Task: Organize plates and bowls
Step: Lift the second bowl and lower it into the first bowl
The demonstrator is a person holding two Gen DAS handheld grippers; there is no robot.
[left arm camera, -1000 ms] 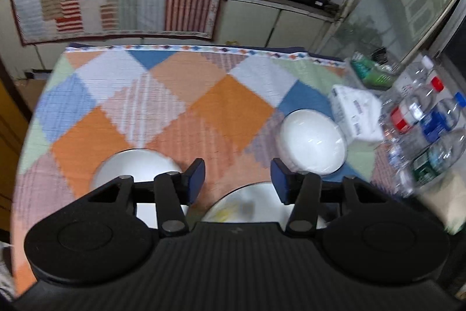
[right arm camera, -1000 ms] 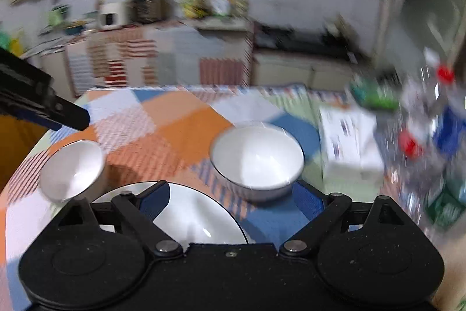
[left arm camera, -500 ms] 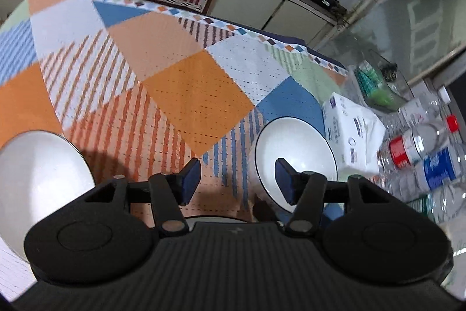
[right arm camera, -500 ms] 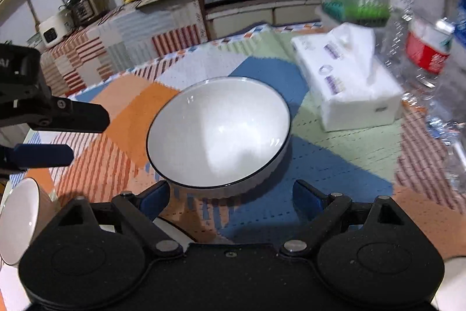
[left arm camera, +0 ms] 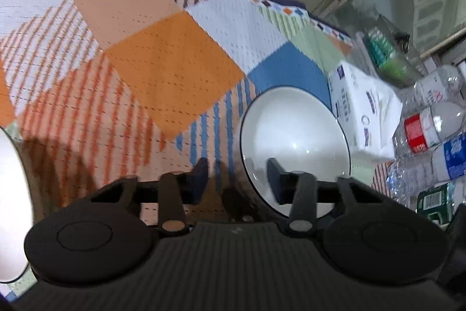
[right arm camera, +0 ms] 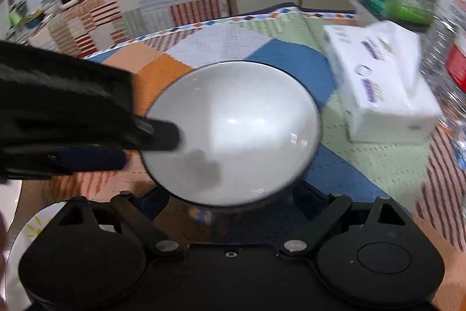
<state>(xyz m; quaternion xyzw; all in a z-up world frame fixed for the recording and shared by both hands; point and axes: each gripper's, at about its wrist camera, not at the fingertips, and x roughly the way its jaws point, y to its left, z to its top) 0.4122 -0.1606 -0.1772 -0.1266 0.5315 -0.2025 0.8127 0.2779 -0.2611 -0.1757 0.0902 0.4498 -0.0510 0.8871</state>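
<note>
A white bowl with a dark rim (left arm camera: pixel 294 147) (right arm camera: pixel 233 133) stands on the patchwork tablecloth. My left gripper (left arm camera: pixel 236 182) is open, one finger inside the bowl and one outside, straddling its left rim; it also shows in the right wrist view (right arm camera: pixel 139 145). My right gripper (right arm camera: pixel 230 200) is open, its fingers at the bowl's near side, tips hidden under the bowl. A second white bowl (left arm camera: pixel 11 209) sits at the far left. A white plate (right arm camera: pixel 32 232) with a yellow mark lies at lower left of the right wrist view.
A white tissue box (left arm camera: pixel 364 115) (right arm camera: pixel 381 77) sits just right of the bowl. Several plastic bottles (left arm camera: pixel 431 142) crowd the right edge. A green item (right arm camera: pixel 390 5) lies behind the box. Counters with appliances stand behind the table.
Both grippers have moved in on the dark-rimmed bowl. The left gripper's fingers now straddle its left rim. The right gripper has come closer to its near side.
</note>
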